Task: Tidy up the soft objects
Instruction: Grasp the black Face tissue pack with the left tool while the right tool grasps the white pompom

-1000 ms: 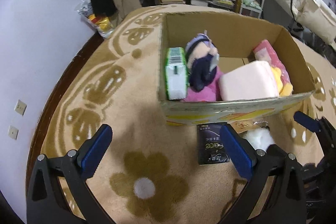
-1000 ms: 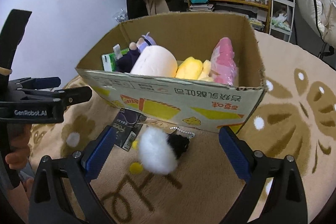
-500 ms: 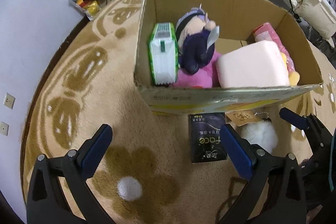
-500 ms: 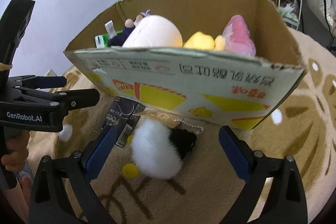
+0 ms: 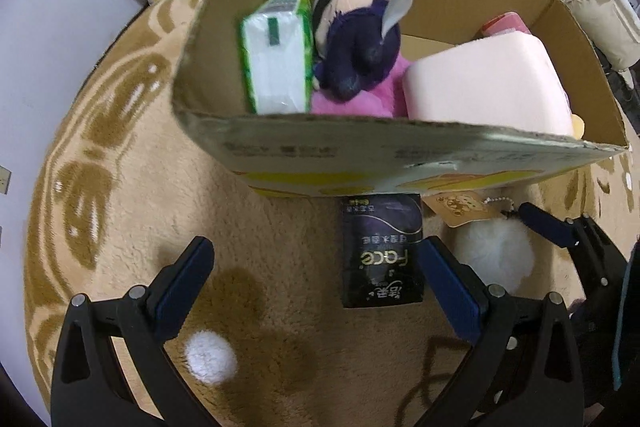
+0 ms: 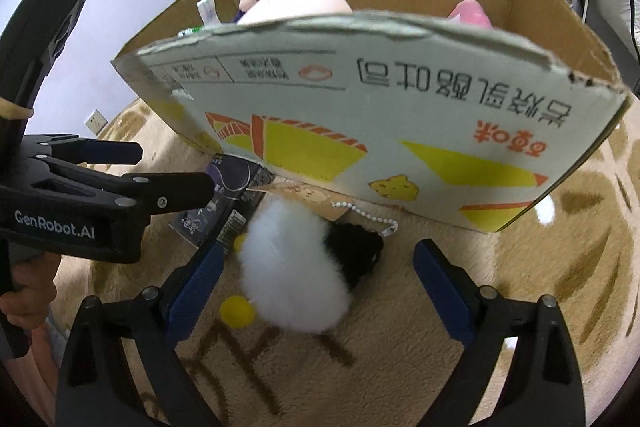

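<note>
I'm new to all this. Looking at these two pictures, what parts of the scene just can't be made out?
- Right wrist view: most toys in the cardboard box are hidden behind its near wall.
- Left wrist view: the yellow toy is mostly hidden by the pink cushion.
- The black tissue pack has its far end tucked against the box.
- The white fluffy toy: its face is not visible.
- Small print on the box is blurred.

The right gripper (image 6: 316, 279) hangs with its jaws spread wide over the beige rug (image 6: 500, 315). Between its blue pads (image 6: 442, 293) lies a white fluffy toy (image 6: 292, 267) with a black part and yellow pompoms. Just ahead stands the cardboard box (image 6: 360, 131). To the left, the left gripper (image 6: 172, 171) reaches over a dark packet (image 6: 216, 215).
</note>
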A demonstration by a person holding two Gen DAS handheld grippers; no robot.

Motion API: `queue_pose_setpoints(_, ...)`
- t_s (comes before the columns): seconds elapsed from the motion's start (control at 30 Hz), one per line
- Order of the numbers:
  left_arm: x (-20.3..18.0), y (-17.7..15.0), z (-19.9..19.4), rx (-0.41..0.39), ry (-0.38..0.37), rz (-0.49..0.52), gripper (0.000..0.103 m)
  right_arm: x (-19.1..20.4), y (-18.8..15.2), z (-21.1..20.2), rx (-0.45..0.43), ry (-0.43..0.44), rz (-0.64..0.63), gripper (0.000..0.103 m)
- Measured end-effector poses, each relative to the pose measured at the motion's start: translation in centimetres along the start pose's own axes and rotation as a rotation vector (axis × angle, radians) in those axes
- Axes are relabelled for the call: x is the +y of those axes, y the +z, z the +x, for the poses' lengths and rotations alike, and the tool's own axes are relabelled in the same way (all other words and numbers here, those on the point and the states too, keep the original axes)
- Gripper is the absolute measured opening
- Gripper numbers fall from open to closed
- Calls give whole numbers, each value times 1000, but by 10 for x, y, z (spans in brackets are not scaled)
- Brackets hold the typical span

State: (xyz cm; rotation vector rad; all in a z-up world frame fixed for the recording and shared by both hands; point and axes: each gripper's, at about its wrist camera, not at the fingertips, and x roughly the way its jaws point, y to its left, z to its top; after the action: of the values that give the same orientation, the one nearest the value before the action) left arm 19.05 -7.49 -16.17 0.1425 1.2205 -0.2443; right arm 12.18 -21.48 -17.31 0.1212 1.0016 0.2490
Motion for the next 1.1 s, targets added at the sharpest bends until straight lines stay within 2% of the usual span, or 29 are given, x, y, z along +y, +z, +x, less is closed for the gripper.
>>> queue_pose_setpoints(0.13,-1,2,6,19,-24,-7,101,-3,-1,8,31,-3,2,99)
queue_pose_setpoints(0.53,2,7,30,80,-72,-24,101,1,0,11,37,-8,-11,99)
queue_pose_setpoints(0.83,2,6,43,107,-63,-24,100,12,-3,14,40,-17,-21,99)
queue_pose_setpoints(0.9,-2,5,46,110,-59,-22,98,13,-4,16,39,-18,-24,99)
queue_pose_setpoints(0.97,-4,5,47,110,-51,-19,91,14,-5,17,39,-18,-25,99)
queue_pose_setpoints(1.1,-7,2,49,108,-33,-6,88,14,-6,18,38,-18,-22,99)
